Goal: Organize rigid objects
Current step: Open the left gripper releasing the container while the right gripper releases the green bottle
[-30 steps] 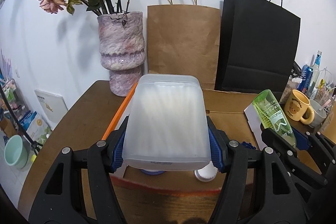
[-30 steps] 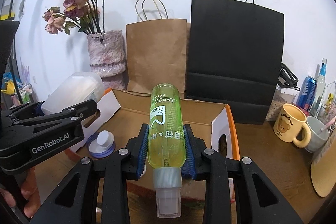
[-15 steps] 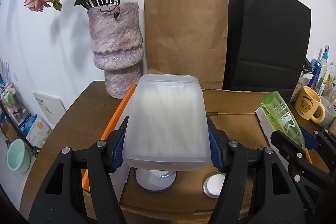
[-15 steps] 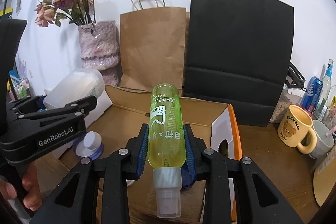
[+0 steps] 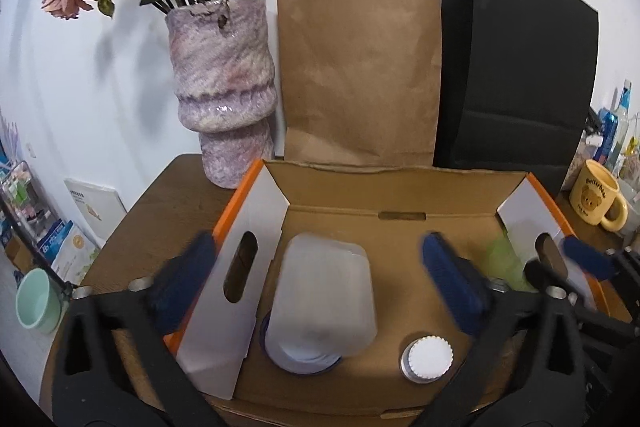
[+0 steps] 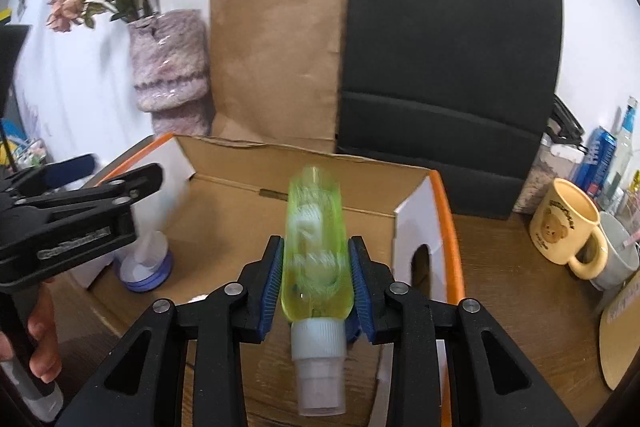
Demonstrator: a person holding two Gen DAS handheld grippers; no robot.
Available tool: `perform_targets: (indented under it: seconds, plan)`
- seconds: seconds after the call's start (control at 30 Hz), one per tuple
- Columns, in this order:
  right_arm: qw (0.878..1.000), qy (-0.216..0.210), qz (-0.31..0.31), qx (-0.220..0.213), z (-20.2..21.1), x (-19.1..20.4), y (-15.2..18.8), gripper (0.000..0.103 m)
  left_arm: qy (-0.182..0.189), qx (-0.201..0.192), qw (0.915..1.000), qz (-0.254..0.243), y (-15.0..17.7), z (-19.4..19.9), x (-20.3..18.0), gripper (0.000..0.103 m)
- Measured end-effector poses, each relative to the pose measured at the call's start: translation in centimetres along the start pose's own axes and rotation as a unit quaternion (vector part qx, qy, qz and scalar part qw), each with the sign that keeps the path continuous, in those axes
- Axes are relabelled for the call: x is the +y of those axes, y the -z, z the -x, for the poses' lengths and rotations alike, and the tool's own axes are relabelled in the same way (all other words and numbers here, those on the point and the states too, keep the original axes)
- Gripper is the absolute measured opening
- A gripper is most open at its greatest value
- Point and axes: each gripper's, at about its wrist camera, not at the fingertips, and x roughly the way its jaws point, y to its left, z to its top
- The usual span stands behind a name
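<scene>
Claws are releasing into the cardboard box [image 5: 400, 195]: left claw [image 5: 320, 279] is spreading wide, its blue pads clear of the frosted plastic container [image 5: 322, 301], which is dropping, blurred, at lower centre onto a round lid. Right claw [image 6: 314, 275] is opening around the green spray bottle [image 6: 314, 239], pads apparently just off it; translucent, white cap toward the camera. Judged step: depositing. Next move calls for withdrawing both claws clear of the box walls.
</scene>
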Motion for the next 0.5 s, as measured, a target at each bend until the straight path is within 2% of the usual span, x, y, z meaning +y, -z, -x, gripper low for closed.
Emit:
perform_targets:
  seconds: [0.07, 0.5]
  plan:
    - [1.0, -0.003, -0.006, -0.007, 0.37, -0.37, -0.07, 0.094, -0.001, -0.001, 1.0, 0.002, -0.05, 0.13, 0.15, 0.103]
    - [1.0, -0.001, -0.001, -0.011, 0.69, -0.08, -0.02, 0.094, -0.001, 0.0, 1.0, 0.001, 0.12, 0.31, 0.21, 0.103]
